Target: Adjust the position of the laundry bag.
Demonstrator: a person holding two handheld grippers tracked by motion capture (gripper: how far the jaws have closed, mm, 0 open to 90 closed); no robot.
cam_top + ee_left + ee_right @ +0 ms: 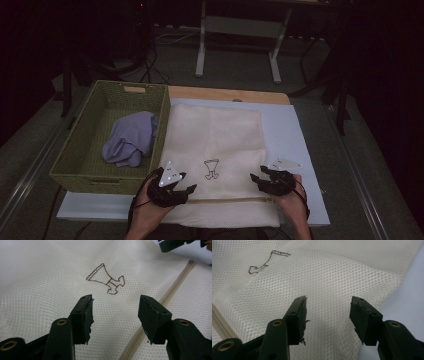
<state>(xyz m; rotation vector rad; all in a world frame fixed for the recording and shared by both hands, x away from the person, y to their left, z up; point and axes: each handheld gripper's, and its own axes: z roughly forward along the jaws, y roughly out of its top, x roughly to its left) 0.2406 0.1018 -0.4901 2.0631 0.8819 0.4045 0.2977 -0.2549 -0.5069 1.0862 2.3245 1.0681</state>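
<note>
- Table [300, 130]: pale blue top w/ a wood strip along the far edge; carries everything.
- Mesh bag [215, 135]: cream, lies flat across the table's middle, from near the far edge down to the near edge. Long axis runs near-to-far, away from the person. Small brown stitched logo [211, 169] sits in its near half, between the two grippers.
- Zip [230, 200]: tan strip running left-right across the bag, close to the near edge; in left gripper view it passes under the right-hand jaw.
- Basket [75, 150]: green woven, at the table's left edge, touching the bag's left side. Holds a crumpled lilac cloth [131, 139].
- Left gripper [186, 186]: at the bag's near-left corner, jaws spread apart, nothing between them, hovering just over the mesh. Own view [115, 312] shows logo straight ahead, bag stretching forward.
- Right gripper [256, 177]: at the bag's near-right side, jaws likewise apart and empty. Own view [328, 312] shows the bag's right edge running under the right-hand jaw, bare table beyond.
- Key relation: bag lies directly below and fwd of both grippers; each one flanks the zip end of the bag, about equally near. Judgement: looks set for a two-handed pinch at the near corners; each would need to drop a little and close on mesh. The right one may need to shift inward so both jaws catch fabric, not table.
</note>
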